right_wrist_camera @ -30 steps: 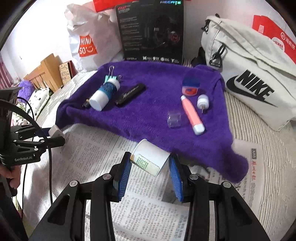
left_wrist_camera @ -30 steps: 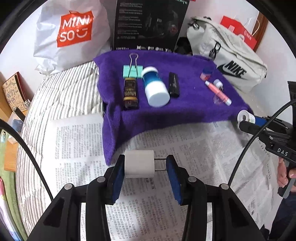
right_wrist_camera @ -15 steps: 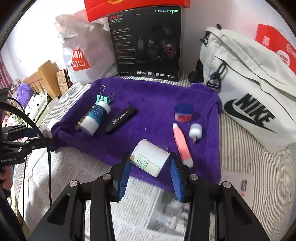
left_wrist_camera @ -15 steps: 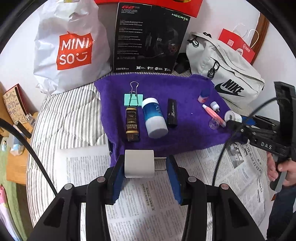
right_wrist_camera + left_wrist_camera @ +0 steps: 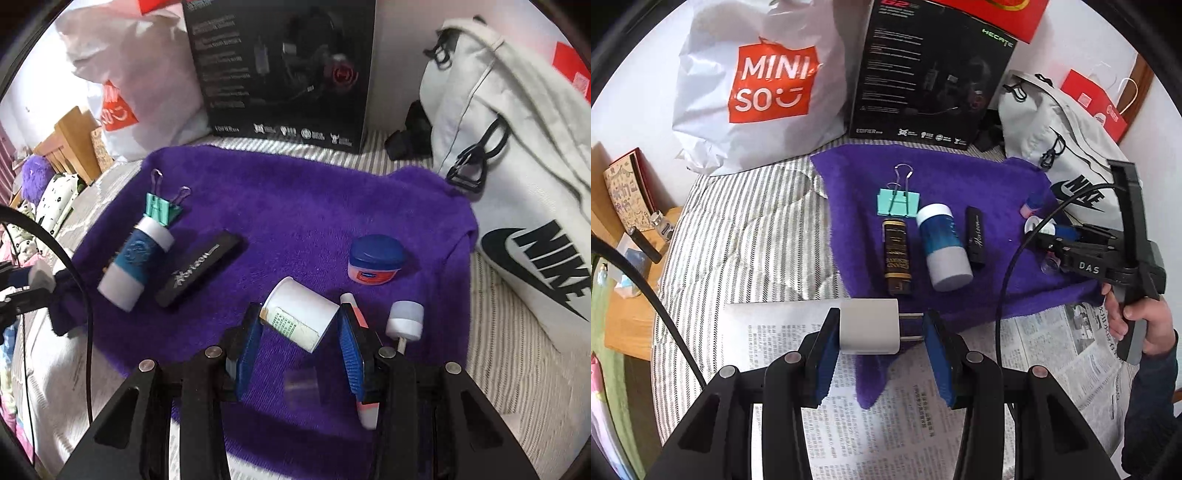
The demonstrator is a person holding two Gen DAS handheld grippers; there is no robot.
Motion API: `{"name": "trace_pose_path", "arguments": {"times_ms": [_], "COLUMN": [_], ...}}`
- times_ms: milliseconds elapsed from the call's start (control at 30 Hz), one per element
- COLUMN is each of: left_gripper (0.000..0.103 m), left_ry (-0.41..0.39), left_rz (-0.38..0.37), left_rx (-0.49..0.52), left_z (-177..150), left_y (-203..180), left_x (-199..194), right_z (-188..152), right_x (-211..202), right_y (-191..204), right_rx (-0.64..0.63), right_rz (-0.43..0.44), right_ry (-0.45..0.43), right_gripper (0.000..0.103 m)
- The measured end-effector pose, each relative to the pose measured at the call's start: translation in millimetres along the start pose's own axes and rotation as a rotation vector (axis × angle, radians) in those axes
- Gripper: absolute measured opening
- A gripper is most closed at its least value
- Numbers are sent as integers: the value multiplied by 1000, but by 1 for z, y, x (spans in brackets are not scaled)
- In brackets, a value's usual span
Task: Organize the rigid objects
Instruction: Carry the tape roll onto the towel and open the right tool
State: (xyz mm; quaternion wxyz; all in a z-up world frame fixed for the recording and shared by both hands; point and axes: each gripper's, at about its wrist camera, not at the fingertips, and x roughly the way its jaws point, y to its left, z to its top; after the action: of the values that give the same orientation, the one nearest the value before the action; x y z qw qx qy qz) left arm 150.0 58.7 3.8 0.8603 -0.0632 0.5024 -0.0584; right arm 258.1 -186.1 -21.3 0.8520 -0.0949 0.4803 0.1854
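Observation:
My left gripper point(image 5: 881, 334) is shut on a white plug charger point(image 5: 868, 325), held above the near edge of the purple towel point(image 5: 960, 177). My right gripper point(image 5: 299, 334) is shut on a white labelled bottle point(image 5: 299, 317), held tilted over the towel point(image 5: 295, 206). On the towel lie a teal binder clip point(image 5: 897, 201), a dark gold-lettered bottle point(image 5: 897, 258), a blue-and-white bottle point(image 5: 943, 247), a black bar point(image 5: 975, 236), a blue-lidded jar point(image 5: 376, 260), a pink tube point(image 5: 360, 354) and a small white cap point(image 5: 405, 319).
Newspaper point(image 5: 886, 435) covers the striped bed in front of the towel. A Miniso bag point(image 5: 757, 85), a black headset box point(image 5: 931, 66) and a white Nike bag point(image 5: 517, 184) stand behind it. A wooden side table point(image 5: 631, 258) is at the left.
Both grippers have moved forward over the bed. The right one now hangs over the towel among the small items, and the left one has neared the towel's front edge.

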Motion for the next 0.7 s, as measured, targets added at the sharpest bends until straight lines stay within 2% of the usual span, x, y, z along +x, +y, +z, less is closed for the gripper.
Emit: {"name": "trace_pose_path", "arguments": {"times_ms": [467, 600, 700], "left_gripper": [42, 42, 42], "left_ry": [14, 20, 19], "left_rz": [-21, -23, -28], "left_rx": [5, 17, 22], "left_z": [4, 4, 3], "left_y": [0, -4, -7], "left_x": [7, 8, 6], "right_z": [2, 1, -2], "right_x": [20, 19, 15], "right_y": [1, 4, 5], "right_rx": [-18, -35, -32], "right_rz": [-6, -5, -4], "right_ry": [29, 32, 36], "right_gripper": [41, 48, 49]}}
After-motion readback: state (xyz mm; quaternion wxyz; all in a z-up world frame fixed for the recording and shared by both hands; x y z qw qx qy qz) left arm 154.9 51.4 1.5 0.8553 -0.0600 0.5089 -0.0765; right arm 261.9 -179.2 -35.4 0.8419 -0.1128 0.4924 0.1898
